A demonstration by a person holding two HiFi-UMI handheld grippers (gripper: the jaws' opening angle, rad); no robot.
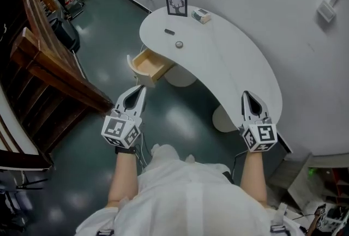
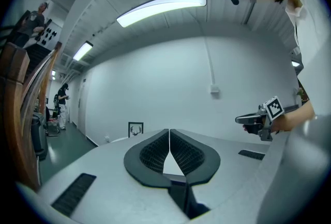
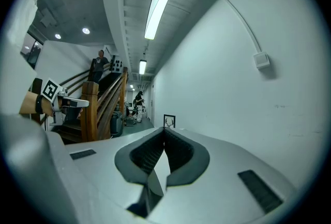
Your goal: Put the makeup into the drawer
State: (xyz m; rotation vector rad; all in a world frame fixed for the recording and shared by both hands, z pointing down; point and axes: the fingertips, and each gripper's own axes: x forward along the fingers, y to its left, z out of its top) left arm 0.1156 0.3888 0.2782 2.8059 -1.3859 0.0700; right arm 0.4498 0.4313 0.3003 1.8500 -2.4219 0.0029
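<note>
Your left gripper [image 1: 142, 88] and right gripper [image 1: 245, 94] both have their jaws pressed together with nothing between them. If you approach shut, you will likely shove the makeup [image 1: 179, 44] across the desk [image 1: 229, 66] rather than grip it. It lies well ahead of both grippers, towards the desk's far end, just beyond the open drawer [image 1: 148, 65].

There is one desk [image 1: 229, 66] with one drawer [image 1: 148, 66]. It carries two makeup items, one dark flat piece [image 1: 169, 31] and one round piece [image 1: 179, 44], one framed picture [image 1: 176, 5] and one small box [image 1: 200, 16].
</note>
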